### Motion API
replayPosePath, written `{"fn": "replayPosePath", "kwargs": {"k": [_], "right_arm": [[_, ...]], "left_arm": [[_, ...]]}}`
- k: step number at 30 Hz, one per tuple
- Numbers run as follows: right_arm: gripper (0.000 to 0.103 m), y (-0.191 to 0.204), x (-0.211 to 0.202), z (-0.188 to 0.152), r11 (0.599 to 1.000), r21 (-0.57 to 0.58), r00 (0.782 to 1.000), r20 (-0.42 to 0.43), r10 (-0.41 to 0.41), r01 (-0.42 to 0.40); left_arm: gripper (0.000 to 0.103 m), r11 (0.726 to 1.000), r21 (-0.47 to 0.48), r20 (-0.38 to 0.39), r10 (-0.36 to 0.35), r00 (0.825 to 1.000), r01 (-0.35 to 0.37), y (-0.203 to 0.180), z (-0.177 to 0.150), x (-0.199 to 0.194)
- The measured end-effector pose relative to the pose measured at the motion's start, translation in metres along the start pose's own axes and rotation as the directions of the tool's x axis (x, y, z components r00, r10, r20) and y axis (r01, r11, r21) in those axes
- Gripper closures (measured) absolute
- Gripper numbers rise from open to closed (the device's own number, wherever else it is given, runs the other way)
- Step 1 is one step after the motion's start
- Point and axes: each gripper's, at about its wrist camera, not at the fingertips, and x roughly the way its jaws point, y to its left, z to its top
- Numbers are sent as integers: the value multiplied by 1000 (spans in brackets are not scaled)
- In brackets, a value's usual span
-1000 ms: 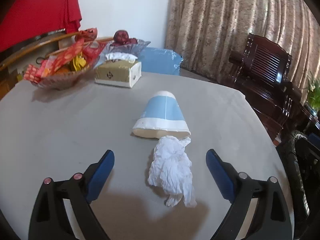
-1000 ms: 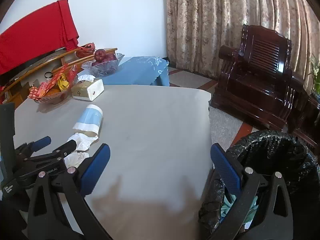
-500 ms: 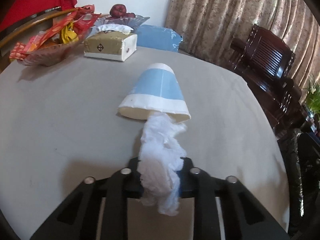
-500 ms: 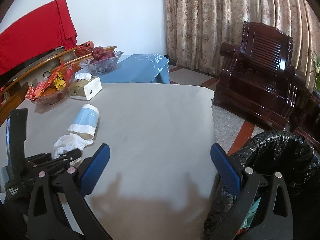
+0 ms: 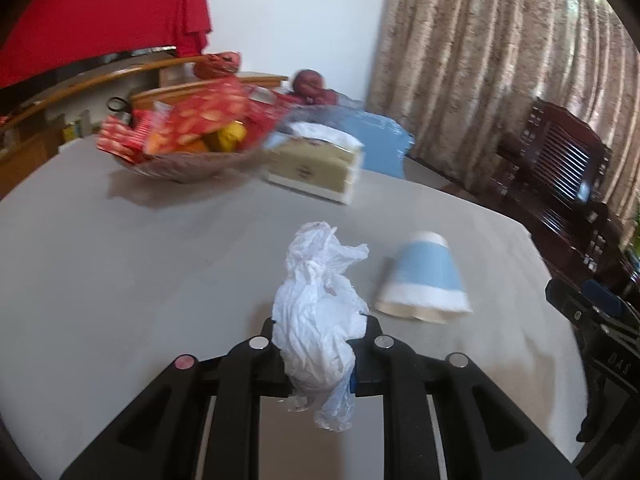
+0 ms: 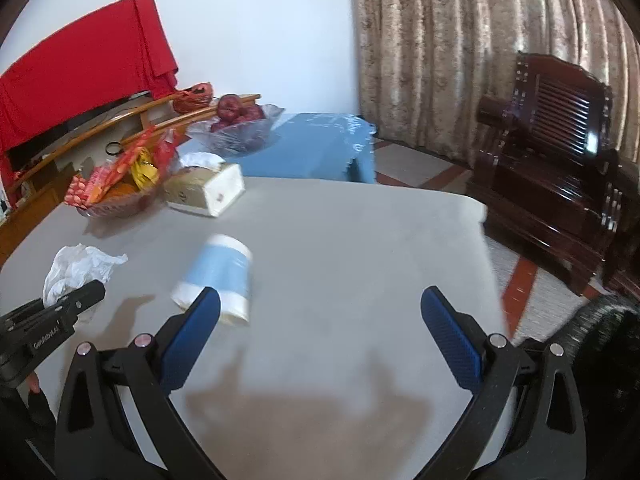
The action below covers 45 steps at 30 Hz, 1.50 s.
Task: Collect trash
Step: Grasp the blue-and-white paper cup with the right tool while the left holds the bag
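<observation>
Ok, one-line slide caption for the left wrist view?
Left gripper clamps crumpled white tissue; tipped blue paper cup lies beside it.

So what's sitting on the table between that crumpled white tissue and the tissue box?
Nothing: the left wrist view shows only bare grey table between the crumpled tissue and the tissue box.

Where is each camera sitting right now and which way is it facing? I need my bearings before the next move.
Left wrist: rides the left gripper, looking forward and down across the grey table; its jaws, just closed, pinch the crumpled white tissue.
Right wrist: rides the right gripper, jaws open and empty, looking over the table toward the curtain; a fingertip shows at the lower left edge.
Shared: paper cup lying on its side, tissue, tissue box, snack bowl, and each other's gripper.
</observation>
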Motion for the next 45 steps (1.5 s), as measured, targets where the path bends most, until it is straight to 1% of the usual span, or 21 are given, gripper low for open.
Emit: {"fn": "replayPosePath", "kwargs": {"k": [6,13,17,26,33,34,35,36,37,40,43,45], "right_arm": [[5,38,39,13,1000,-19,1000,-23,1,-1],[5,66,72,11,999,-46,998,-65,-25,22],[5,73,88,8,998,-54,994,-102,-37,32],[5,90,114,13,996,-78,986,-160,-54,42],[6,90,128,11,996,-73,974,-220,-60,45],[7,89,130,10,997,-68,971,-232,-56,42],[17,87,131,10,997,-62,969,-242,-50,36],[26,86,133,8,999,-48,965,-262,-26,14],[32,85,134,7,999,-38,962,-271,-10,0],[40,84,129,7,999,-44,964,-267,5,-18],[43,82,117,7,999,-41,969,-245,23,-34],[44,80,106,8,998,-38,972,-230,40,-50]], "left_arm": [[85,999,4,5,49,999,-49,30,10,12],[85,999,-4,-7,51,999,-51,47,8,26],[85,999,-6,-7,53,999,-53,53,7,31],[85,998,-26,-15,60,998,-60,67,4,34],[85,998,-33,-20,59,998,-59,71,4,35],[85,998,-33,-20,59,998,-59,71,4,35],[85,998,-33,-20,59,998,-60,71,4,35],[85,998,-33,-20,58,998,-59,71,4,34],[85,998,-34,-19,59,998,-60,70,4,34],[85,998,-34,-20,57,998,-58,70,4,34],[85,998,-33,-15,51,999,-52,68,5,28],[85,998,-29,2,47,999,-47,65,8,20]]}}
